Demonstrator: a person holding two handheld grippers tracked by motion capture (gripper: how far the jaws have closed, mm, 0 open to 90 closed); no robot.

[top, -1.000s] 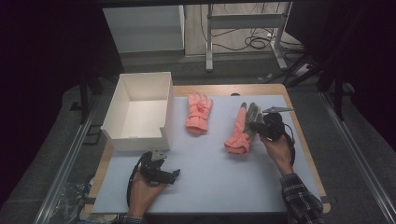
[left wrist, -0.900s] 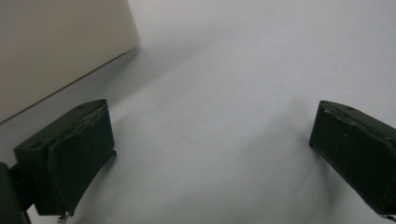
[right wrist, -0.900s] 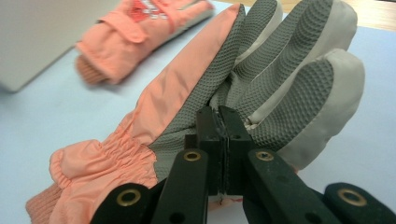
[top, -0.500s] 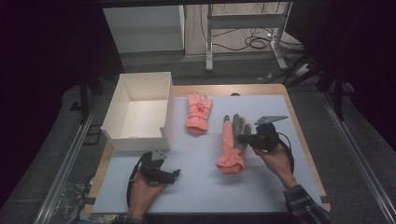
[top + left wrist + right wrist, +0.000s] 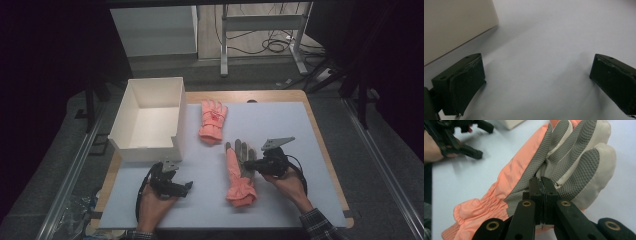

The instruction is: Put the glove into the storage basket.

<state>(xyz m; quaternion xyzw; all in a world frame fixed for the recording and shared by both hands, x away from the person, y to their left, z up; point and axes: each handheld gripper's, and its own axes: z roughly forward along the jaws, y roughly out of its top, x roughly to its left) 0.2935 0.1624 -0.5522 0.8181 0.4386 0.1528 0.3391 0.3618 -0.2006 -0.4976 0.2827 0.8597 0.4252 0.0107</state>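
Observation:
A salmon-pink glove with a grey textured palm lies palm-up on the pale blue mat, cuff toward the near edge. My right gripper is shut on a pinch of the grey palm fabric near the glove's fingers. A second pink glove lies back-up farther off, beside the white box. My left gripper rests low over bare mat near the box's front corner, jaws wide apart with nothing between them.
The open white box is empty and sits on the mat's left edge; its wall stands close to my left gripper. The wooden table edge runs along the right. Bare mat lies at the near middle and right.
My right gripper has pulled the grey-palmed glove toward the near side and leftward across the mat, and the glove now lies lengthwise. The left hand has stayed put.

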